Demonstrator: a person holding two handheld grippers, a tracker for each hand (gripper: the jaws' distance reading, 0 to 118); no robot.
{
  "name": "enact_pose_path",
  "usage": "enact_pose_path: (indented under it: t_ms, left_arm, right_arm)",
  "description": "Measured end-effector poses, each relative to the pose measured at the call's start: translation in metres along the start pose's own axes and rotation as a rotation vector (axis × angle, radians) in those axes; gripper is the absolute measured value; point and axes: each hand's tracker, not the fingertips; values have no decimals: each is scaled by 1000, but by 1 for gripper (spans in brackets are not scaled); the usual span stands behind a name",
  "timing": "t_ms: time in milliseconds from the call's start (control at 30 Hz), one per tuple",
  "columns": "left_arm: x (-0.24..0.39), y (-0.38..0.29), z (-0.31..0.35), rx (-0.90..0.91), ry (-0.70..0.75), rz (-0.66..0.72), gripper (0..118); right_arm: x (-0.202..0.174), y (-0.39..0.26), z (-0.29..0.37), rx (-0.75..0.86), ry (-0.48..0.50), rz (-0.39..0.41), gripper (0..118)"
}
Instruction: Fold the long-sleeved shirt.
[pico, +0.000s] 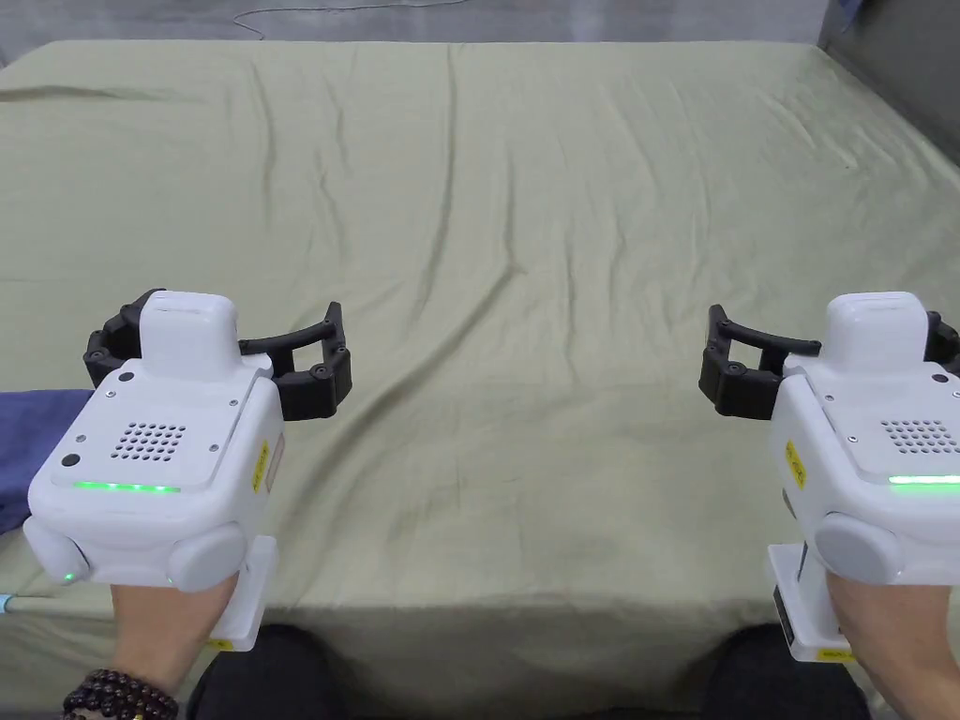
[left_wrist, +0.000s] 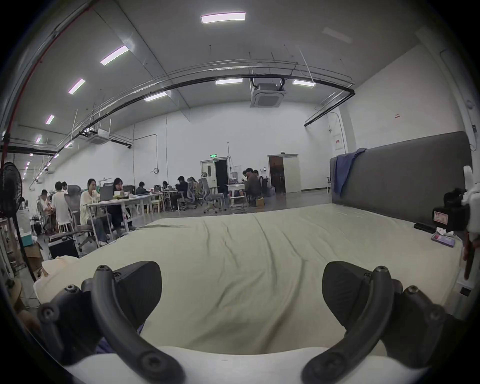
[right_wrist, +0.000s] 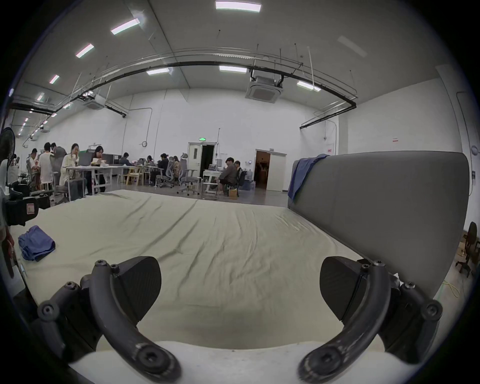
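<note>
A bunched blue garment lies at the left edge of the olive-sheeted bed; in the right gripper view it is a folded-looking heap. My left gripper hovers just right of it, jaws wide apart with nothing between them; its own view shows both jaws spread over bare sheet and a sliver of the blue cloth under the left one. My right gripper hangs over the bed's right side, open too, holding nothing.
A grey headboard runs along the bed's right side with another blue cloth draped over its far end. Small flat items lie on the sheet near it. People sit at desks beyond the bed.
</note>
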Motion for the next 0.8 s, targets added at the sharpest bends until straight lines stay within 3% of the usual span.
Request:
enact_pose_path:
  t_ms: [800]
  left_arm:
    - [-6, -1, -6, -42, 9, 18, 118]
  right_arm:
    - [0, 1, 2, 1, -2, 13, 118]
